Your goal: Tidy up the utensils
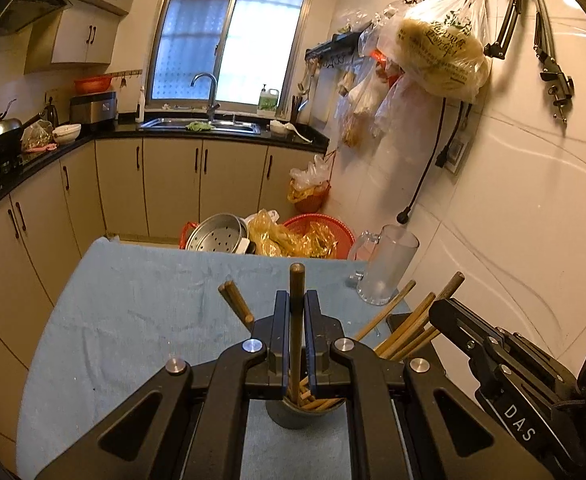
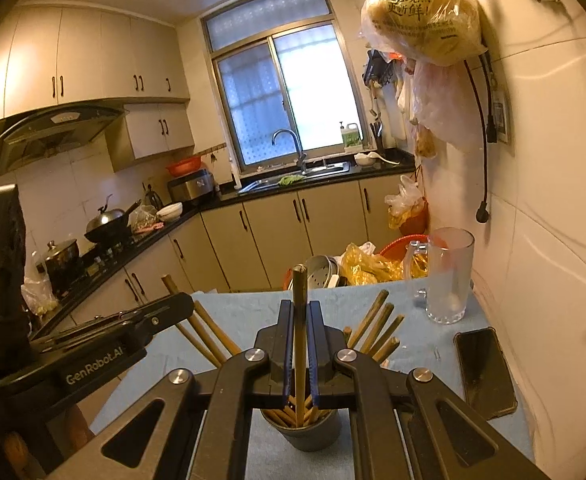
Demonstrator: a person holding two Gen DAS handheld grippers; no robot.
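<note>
A dark grey cup (image 1: 293, 414) (image 2: 307, 432) stands on the blue cloth and holds several wooden chopsticks (image 1: 409, 326) (image 2: 377, 328) that fan outward. My left gripper (image 1: 297, 304) is shut on one upright chopstick (image 1: 296, 284) whose lower end is inside the cup. My right gripper (image 2: 301, 312) is shut on another upright chopstick (image 2: 299, 288), its lower end also in the cup. Both grippers hover just above the cup. The right gripper's body (image 1: 505, 364) shows in the left wrist view, and the left one's (image 2: 105, 344) in the right wrist view.
A clear glass mug (image 1: 387, 264) (image 2: 449, 276) stands at the table's far right near the wall. A black phone (image 2: 485, 372) lies on the cloth at the right. Beyond the far edge are a steamer pot (image 1: 219, 234) and red baskets (image 1: 321, 232) with bags.
</note>
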